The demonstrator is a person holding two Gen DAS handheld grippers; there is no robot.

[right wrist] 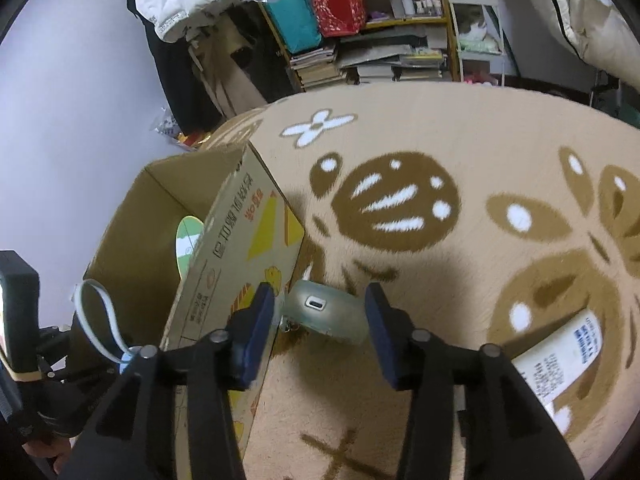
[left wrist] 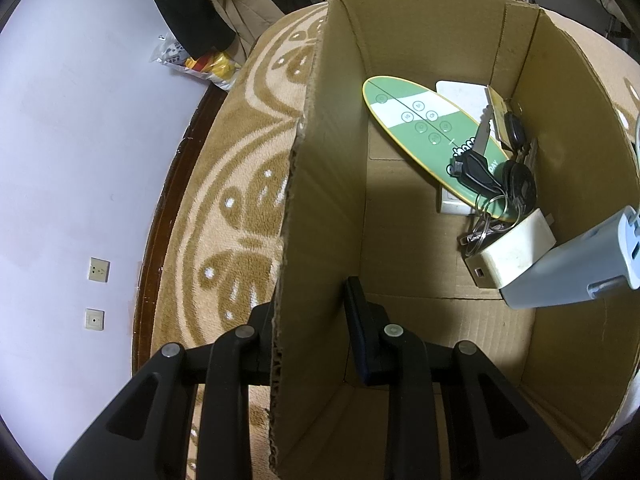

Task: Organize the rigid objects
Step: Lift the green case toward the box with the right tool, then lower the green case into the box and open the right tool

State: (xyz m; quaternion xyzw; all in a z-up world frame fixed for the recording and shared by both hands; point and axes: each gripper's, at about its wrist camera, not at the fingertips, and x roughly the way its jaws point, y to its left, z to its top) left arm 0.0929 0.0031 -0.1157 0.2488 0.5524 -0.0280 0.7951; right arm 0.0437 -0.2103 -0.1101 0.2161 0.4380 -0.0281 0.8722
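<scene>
My left gripper [left wrist: 310,320] is shut on the left wall of an open cardboard box [left wrist: 320,160], one finger outside and one inside. In the box lie a green oval board [left wrist: 424,128], a bunch of keys [left wrist: 492,178], a white charger [left wrist: 516,256], a flat white item [left wrist: 464,94] and a grey power strip [left wrist: 576,268] leaning on the right wall. My right gripper [right wrist: 320,316] is open just outside the box [right wrist: 240,248]. A translucent grey earbud case [right wrist: 332,314] lies on the blanket between its fingers, and the pads stand clear of it.
The box stands on a beige and brown patterned blanket [right wrist: 460,140]. A white labelled tube [right wrist: 568,352] lies at the right. The power strip's white cable [right wrist: 100,316] loops over the box rim. Shelves with books [right wrist: 360,60] and hanging clothes [left wrist: 188,12] stand behind; a dark wooden edge [left wrist: 160,220] borders the blanket.
</scene>
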